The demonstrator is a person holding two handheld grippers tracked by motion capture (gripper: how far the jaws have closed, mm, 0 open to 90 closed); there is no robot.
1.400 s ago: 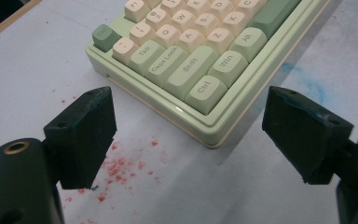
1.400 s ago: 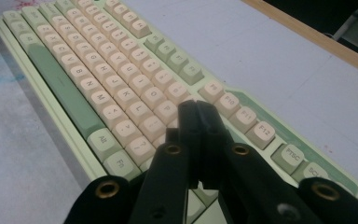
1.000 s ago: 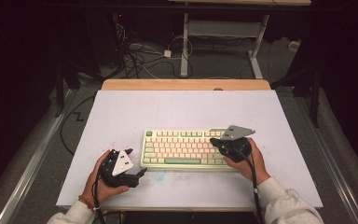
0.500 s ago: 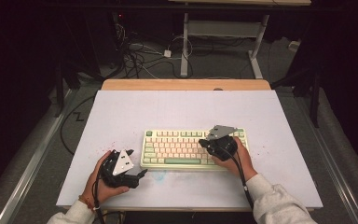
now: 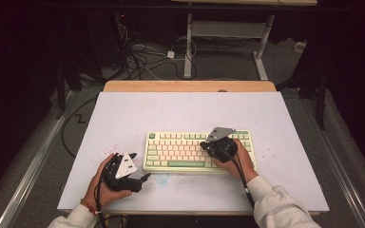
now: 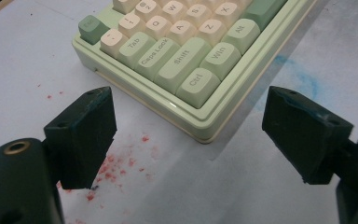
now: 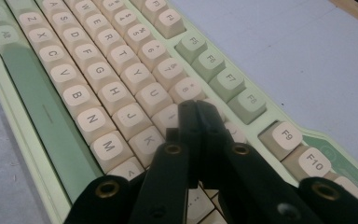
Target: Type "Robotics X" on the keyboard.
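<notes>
The keyboard (image 5: 197, 152), pale green with cream keys, lies at the centre of the high view, on the near half of the white table (image 5: 138, 114). At lower left of that view a hand holds the left gripper (image 5: 132, 168) on the table, just beside the keyboard's left end; in the left gripper view its jaws stand wide apart with nothing between them, and the keyboard's corner with the Ctrl key (image 6: 196, 80) lies ahead, above red specks (image 6: 121, 163) on the tabletop. Right of centre in the high view, the right gripper (image 5: 204, 145) hangs over the keyboard's right half. In the right gripper view its jaws are pressed together, their tip over the keys beside the 8 key (image 7: 187, 87).
</notes>
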